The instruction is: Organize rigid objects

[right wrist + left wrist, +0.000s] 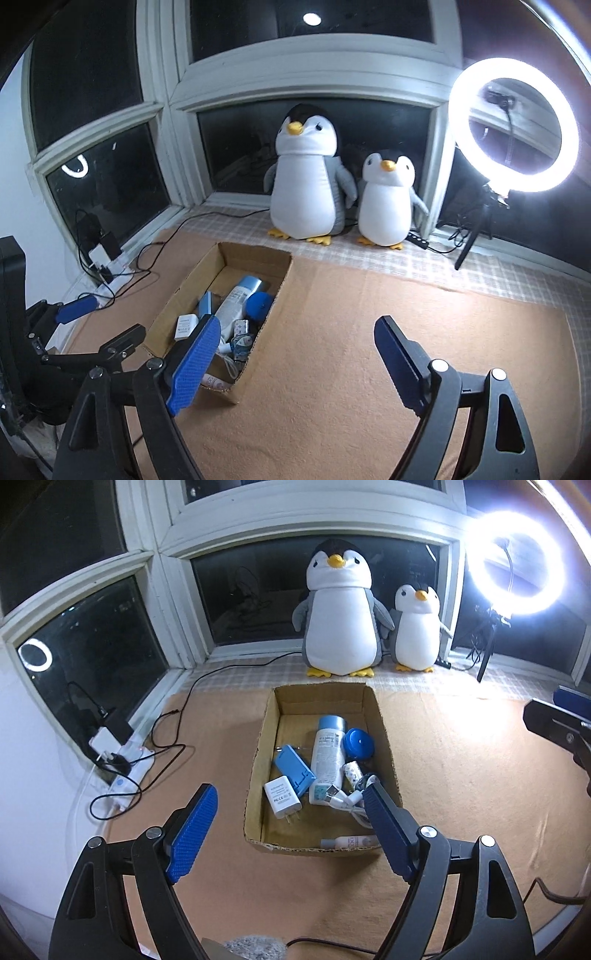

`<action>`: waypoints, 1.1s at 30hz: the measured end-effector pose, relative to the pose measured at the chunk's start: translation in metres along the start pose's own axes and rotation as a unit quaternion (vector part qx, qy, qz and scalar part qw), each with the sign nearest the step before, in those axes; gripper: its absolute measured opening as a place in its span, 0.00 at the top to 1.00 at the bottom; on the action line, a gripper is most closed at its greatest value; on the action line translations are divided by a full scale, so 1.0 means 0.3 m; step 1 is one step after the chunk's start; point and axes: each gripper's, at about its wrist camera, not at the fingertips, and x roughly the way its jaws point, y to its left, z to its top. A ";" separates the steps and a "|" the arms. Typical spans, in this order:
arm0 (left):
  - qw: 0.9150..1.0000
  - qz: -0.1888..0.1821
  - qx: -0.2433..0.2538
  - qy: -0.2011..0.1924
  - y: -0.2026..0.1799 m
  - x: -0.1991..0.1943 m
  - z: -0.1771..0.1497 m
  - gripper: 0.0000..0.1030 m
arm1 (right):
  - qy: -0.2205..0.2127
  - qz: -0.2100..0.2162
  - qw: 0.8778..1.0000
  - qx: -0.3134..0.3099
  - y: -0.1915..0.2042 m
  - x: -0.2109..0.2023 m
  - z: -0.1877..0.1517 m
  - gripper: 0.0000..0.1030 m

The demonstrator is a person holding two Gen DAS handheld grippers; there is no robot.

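Nearest the lens, the left claw [290, 814] is spread wide with nothing between its blue-padded fingers [192, 830], hovering at the near end of the cardboard box [255, 775]. Far left, a power strip [125, 771] with black cables [166, 746] plugged in lies along the window wall, at the edge of the orange cloth covering the bench [461, 775]. Inside the box, from left to right: a white plug adapter [282, 796] whose printed label shows an "FCC" mark, the rest too small to read; a blue rectangular charger [294, 770] leaning over it; a white bottle with a pale blue cap [327, 755] lying lengthwise, its fine print illegible; a coiled white cable [347, 797]; a small patterned tube [352, 771]; and a round blue container [357, 743]. A further small white bottle [351, 842] lies against the near wall, its lettering unreadable. Behind the box, on checked fabric, stand a large plush penguin [341, 616] and, just beside it, a small plush penguin [417, 631]. At right glows a ring light [515, 563] on a stand. From the right wrist view, the right claw [295, 350] is likewise wide open and holds nothing, poised over bare cloth just right of the box.
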 end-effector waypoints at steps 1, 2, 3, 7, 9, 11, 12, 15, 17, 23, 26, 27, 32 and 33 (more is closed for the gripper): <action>1.000 0.000 -0.003 -0.002 0.001 -0.007 0.002 0.20 | -0.002 0.002 1.000 0.003 -0.007 -0.009 -0.001 0.20; 1.000 0.000 -0.005 -0.004 0.000 -0.015 0.005 0.20 | -0.003 0.001 1.000 0.006 -0.012 -0.017 0.000 0.20; 1.000 0.000 -0.006 -0.006 -0.001 -0.023 0.007 0.20 | -0.006 0.000 1.000 0.006 -0.016 -0.025 -0.001 0.20; 1.000 0.003 -0.005 -0.015 -0.003 -0.045 0.013 0.20 | -0.014 -0.009 1.000 0.003 -0.025 -0.048 -0.002 0.20; 1.000 0.003 -0.007 -0.019 -0.002 -0.056 0.017 0.20 | -0.016 -0.008 1.000 0.005 -0.029 -0.054 -0.003 0.20; 1.000 0.002 -0.011 -0.022 0.002 -0.064 0.020 0.20 | -0.015 -0.007 1.000 0.007 -0.033 -0.053 -0.004 0.20; 1.000 0.002 -0.012 -0.023 0.004 -0.065 0.021 0.20 | -0.015 -0.007 1.000 0.007 -0.034 -0.051 -0.005 0.20; 1.000 0.001 -0.013 -0.024 0.007 -0.070 0.021 0.20 | -0.012 -0.007 1.000 0.006 -0.034 -0.046 -0.008 0.20; 1.000 0.001 -0.013 -0.025 0.008 -0.071 0.021 0.20 | -0.012 -0.008 1.000 0.006 -0.034 -0.045 -0.009 0.20; 1.000 -0.001 -0.013 -0.025 0.008 -0.073 0.022 0.20 | -0.011 -0.006 1.000 0.005 -0.037 -0.042 -0.007 0.20; 1.000 -0.002 -0.013 -0.025 0.007 -0.073 0.024 0.20 | -0.009 -0.007 1.000 0.006 -0.037 -0.039 -0.008 0.20; 1.000 -0.002 -0.013 -0.025 0.008 -0.073 0.024 0.20 | -0.009 -0.007 1.000 0.007 -0.037 -0.039 -0.009 0.20; 1.000 -0.002 -0.013 -0.025 0.009 -0.072 0.023 0.20 | -0.007 -0.007 1.000 0.007 -0.036 -0.034 -0.011 0.20; 1.000 -0.002 -0.013 -0.025 0.009 -0.071 0.023 0.20 | -0.006 -0.008 1.000 0.007 -0.035 -0.033 -0.011 0.20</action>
